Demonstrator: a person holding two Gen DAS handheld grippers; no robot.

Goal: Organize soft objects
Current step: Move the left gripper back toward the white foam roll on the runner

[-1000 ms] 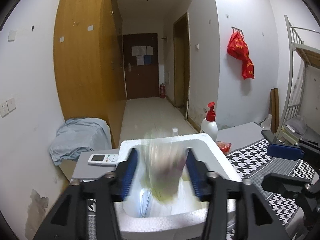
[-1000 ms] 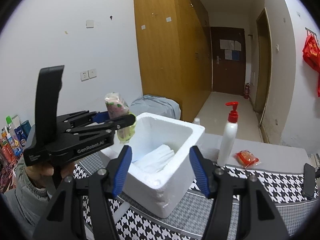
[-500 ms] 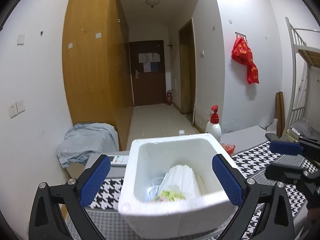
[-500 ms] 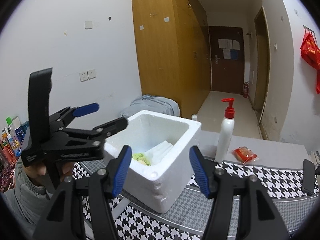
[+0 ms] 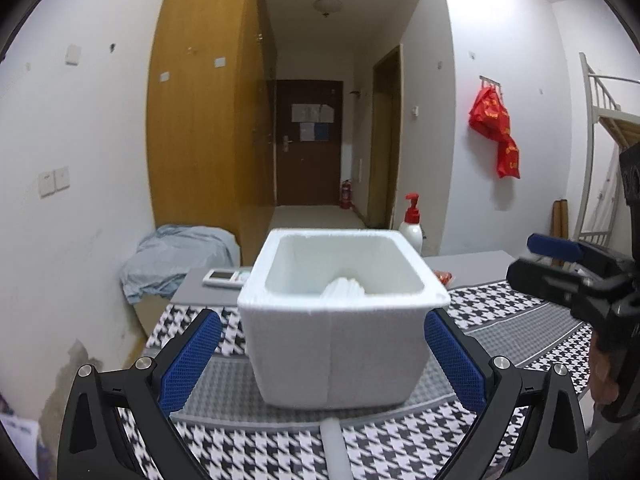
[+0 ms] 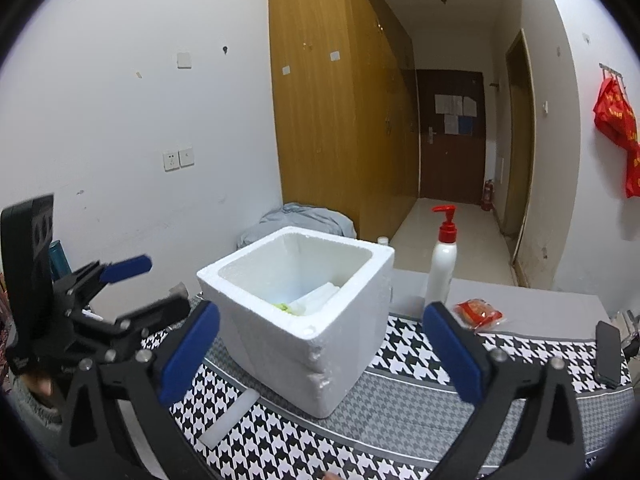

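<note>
A white foam box [image 5: 336, 344] [image 6: 280, 344] stands on the houndstooth cloth. Inside it lie a folded white soft item [image 5: 344, 290] [image 6: 320, 294] and a green packet [image 6: 284, 307]. My left gripper [image 5: 320, 316] [image 6: 156, 286] is open and empty, a little back from the box's near wall. My right gripper [image 6: 320, 308] [image 5: 524, 260] is off to the right of the box; its jaws are opening with nothing between them. A red snack packet [image 6: 478, 314] lies on the table right of the box.
A white pump bottle [image 6: 442, 264] stands behind the box, and a remote [image 5: 224, 277] lies at its far left. A dark phone [image 6: 608, 354] rests at the right edge. A white strip [image 6: 228, 420] lies in front of the box. Grey bedding [image 5: 176, 256] is heaped by the wall.
My left gripper let the green and pink packet fall into the box, opened wide and drew back from it. The right gripper's jaws spread much wider.
</note>
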